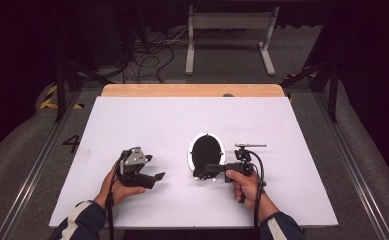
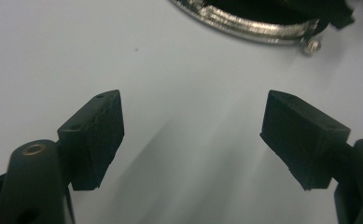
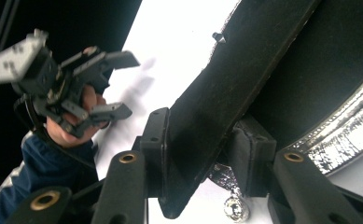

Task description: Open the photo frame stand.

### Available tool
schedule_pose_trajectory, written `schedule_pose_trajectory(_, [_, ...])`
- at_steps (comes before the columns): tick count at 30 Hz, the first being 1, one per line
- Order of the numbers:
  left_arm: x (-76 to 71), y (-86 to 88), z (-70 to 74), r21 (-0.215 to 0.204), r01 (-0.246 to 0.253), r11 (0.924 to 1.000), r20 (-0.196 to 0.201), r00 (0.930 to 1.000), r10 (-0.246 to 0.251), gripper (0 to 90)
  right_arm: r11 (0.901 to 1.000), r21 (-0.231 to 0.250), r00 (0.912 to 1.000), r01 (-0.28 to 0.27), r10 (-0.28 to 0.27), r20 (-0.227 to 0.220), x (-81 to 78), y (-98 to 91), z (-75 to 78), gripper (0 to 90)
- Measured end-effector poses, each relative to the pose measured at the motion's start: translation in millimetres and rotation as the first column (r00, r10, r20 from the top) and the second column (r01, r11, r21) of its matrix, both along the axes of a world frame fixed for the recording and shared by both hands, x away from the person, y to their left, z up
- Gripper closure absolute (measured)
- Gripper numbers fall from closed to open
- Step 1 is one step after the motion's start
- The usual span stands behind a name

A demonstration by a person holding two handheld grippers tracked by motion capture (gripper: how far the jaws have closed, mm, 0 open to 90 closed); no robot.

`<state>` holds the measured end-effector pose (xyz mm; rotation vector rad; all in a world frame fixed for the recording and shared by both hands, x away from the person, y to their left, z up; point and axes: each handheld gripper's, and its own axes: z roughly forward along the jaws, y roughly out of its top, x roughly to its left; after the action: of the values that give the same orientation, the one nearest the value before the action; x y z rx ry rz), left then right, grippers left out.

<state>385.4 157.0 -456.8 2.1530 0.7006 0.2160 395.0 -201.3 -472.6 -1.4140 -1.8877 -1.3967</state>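
On the white table [image 1: 147, 120], near its middle, lies an oval silver-rimmed frame [image 1: 206, 155]; my right gripper [image 1: 213, 168] is clamped on its black stand [image 3: 226, 88]. I should lift slowly, while my left gripper [image 1: 154, 178], jaws wide apart, waits beside.

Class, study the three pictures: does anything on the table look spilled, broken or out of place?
Nothing stands out. The right claw pinches a black strap of the silver-rimmed oval object, and the left claw is open.
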Motion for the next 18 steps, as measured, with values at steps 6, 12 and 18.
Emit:
schedule_pose_trajectory(6, [19.6, -17.1, 1.4, -0.077, 0.007, 0.9970, -0.036, 0.9993, -0.010, 20.9, 0.9991, -0.007, 0.9974, -0.043, 0.043, 0.058, 0.3, -1.0, -0.1, 64.3])
schedule_pose_trajectory(12, [32.2, -37.7, 1.1, -0.104, 0.042, 0.9937, -0.079, 0.9956, -0.050, 16.7, 0.9962, -0.038, 0.9885, -0.079, 0.083, 0.126, -1.2, 0.7, 3.6, 65.6])
schedule_pose_trajectory(18, [33.9, -52.6, -0.9, -0.127, 0.061, 0.9901, -0.093, 0.9930, -0.073, 14.2, 0.9864, -0.093, 0.9585, -0.135, 0.154, 0.240, -5.9, 2.3, 8.5, 67.8])
